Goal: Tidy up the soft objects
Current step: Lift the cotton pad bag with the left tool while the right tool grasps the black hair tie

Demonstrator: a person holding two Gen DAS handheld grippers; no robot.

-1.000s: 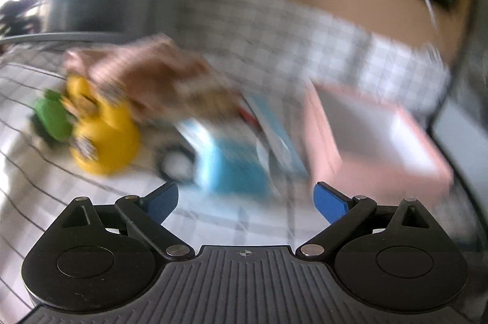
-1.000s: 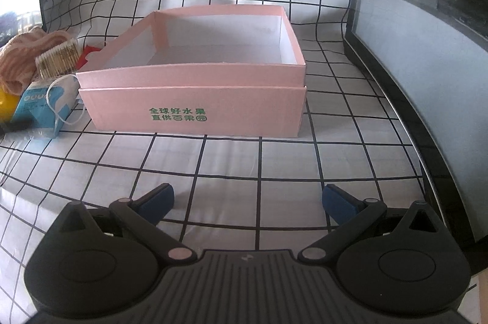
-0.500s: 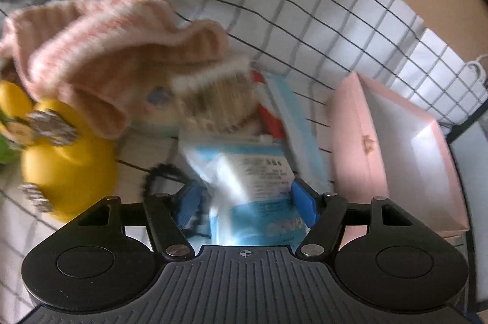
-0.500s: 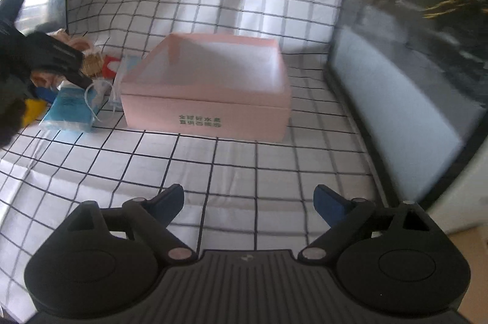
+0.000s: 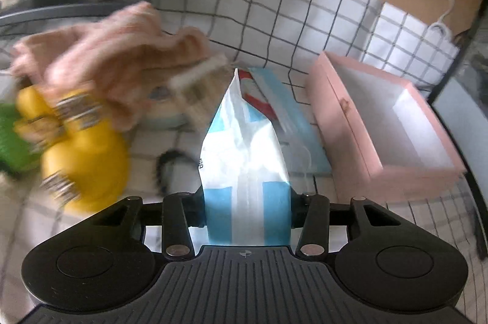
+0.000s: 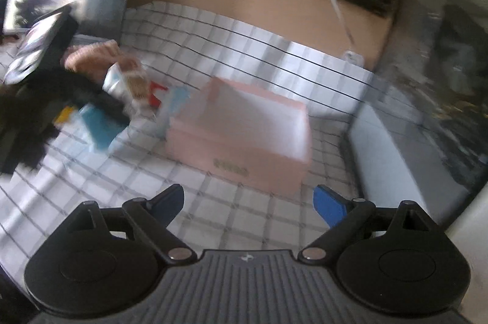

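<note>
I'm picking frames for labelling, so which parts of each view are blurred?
Left wrist view: the pink knit and yellow toy smear; the blue-white packet in the left tongs stays sharp. Right wrist view: pink box and grid cloth blur; right tongs crisp.

I note the left gripper (image 5: 247, 202) pitched downward, its jaws having just been closing; they now press from both sides on a blue-and-white soft pack (image 5: 244, 159) that stands up between them. My right gripper (image 6: 248, 202) also tilts down, jaws spread wide with nothing between them, having eased inward only slightly. From the right wrist view, the left gripper appears as a dark blurred shape at the left edge.
</note>
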